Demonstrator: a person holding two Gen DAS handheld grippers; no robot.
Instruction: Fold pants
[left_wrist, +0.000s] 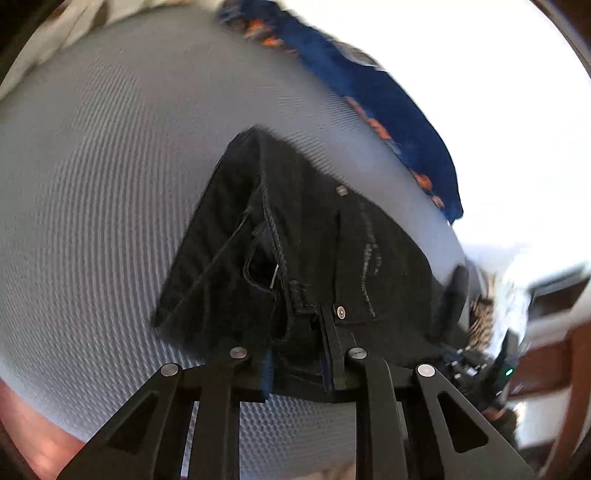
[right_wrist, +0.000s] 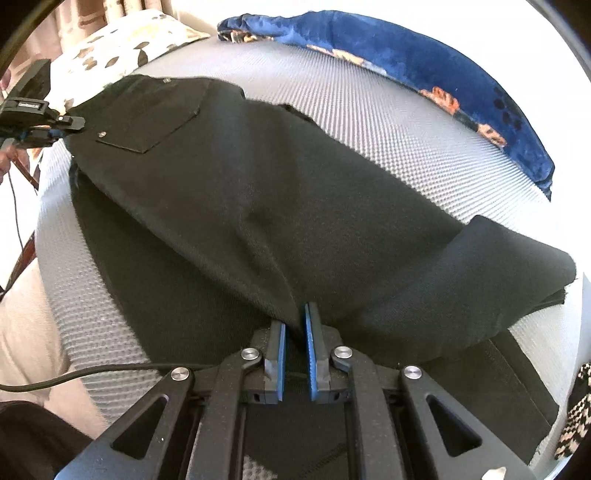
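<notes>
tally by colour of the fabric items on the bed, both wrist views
Black: 1, the pants, pinched by the left gripper and the right gripper
Blue with orange print: 1, the blanket
White with brown leaf print: 1, the pillow
Total: 3, on the grey mattress

Left gripper (left_wrist: 299, 363) jaws clamped; right gripper (right_wrist: 295, 347) jaws pinched, angled down.

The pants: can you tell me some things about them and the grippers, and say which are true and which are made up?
1. The pants are black. True.
2. The pants lie on a wooden floor. False: they lie on a grey textured mattress.
3. The right hand-held gripper pinches pant fabric. True.
4. The blue blanket covers the pants. False: it lies beyond them, at the far edge.
5. The left hand-held gripper is empty. False: the waistband sits between its fingers.
</notes>
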